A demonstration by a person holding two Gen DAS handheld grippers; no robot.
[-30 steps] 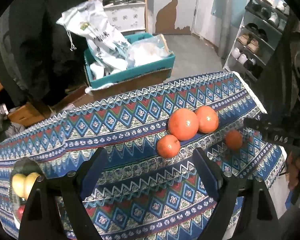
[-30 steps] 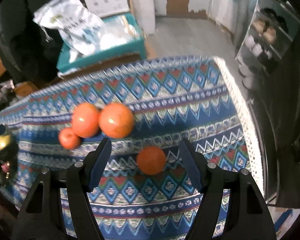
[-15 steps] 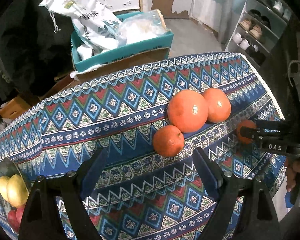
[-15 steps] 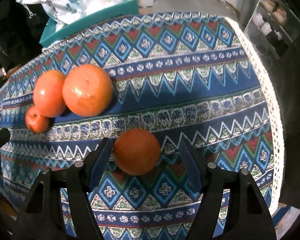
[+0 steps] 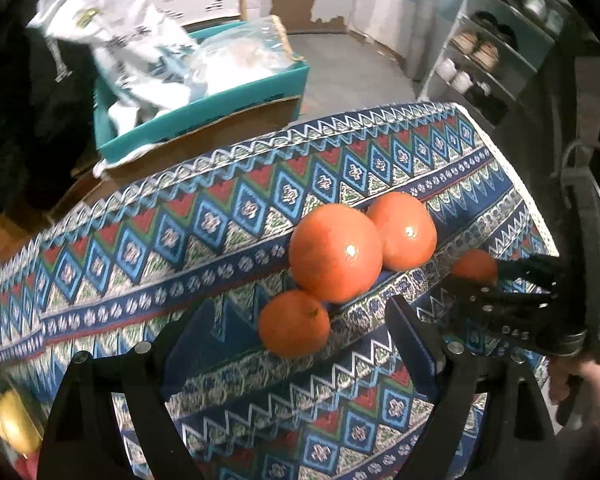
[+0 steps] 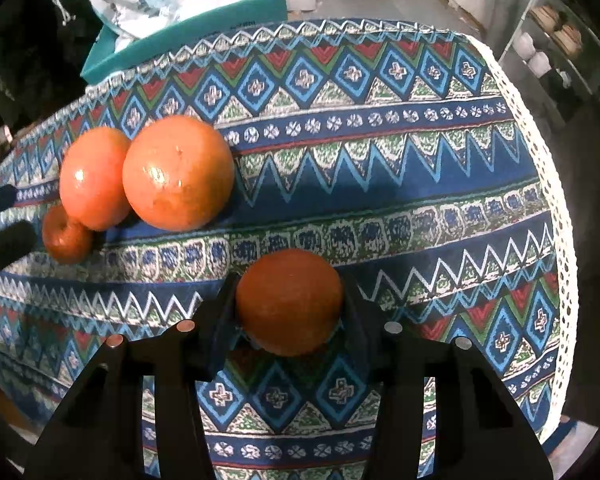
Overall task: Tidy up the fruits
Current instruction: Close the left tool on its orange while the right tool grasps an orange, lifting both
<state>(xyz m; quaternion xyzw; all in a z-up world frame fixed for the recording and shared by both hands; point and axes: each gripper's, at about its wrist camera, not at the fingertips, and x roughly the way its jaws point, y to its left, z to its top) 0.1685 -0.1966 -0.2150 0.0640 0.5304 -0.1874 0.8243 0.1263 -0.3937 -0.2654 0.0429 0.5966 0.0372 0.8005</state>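
Several oranges lie on a patterned blue tablecloth (image 6: 420, 160). My right gripper (image 6: 289, 300) is shut on a small orange (image 6: 289, 298), both fingers pressing its sides, down at the cloth. That orange also shows in the left wrist view (image 5: 474, 266) between the right gripper's fingers. Two large oranges (image 5: 335, 252) (image 5: 404, 232) touch each other, with a small orange (image 5: 294, 328) in front of them. My left gripper (image 5: 296, 336) is open, its fingers either side of that small orange. A bowl with yellow fruit (image 5: 12, 420) sits at the far left.
A teal box (image 5: 204, 104) with white bags stands behind the table. A shoe rack (image 5: 492, 60) stands at the back right. The table's white lace edge (image 6: 556, 200) runs down the right side.
My right gripper has moved down and closed on the small orange. My left gripper has moved closer to the group, so the front small orange now lies between its open fingers.
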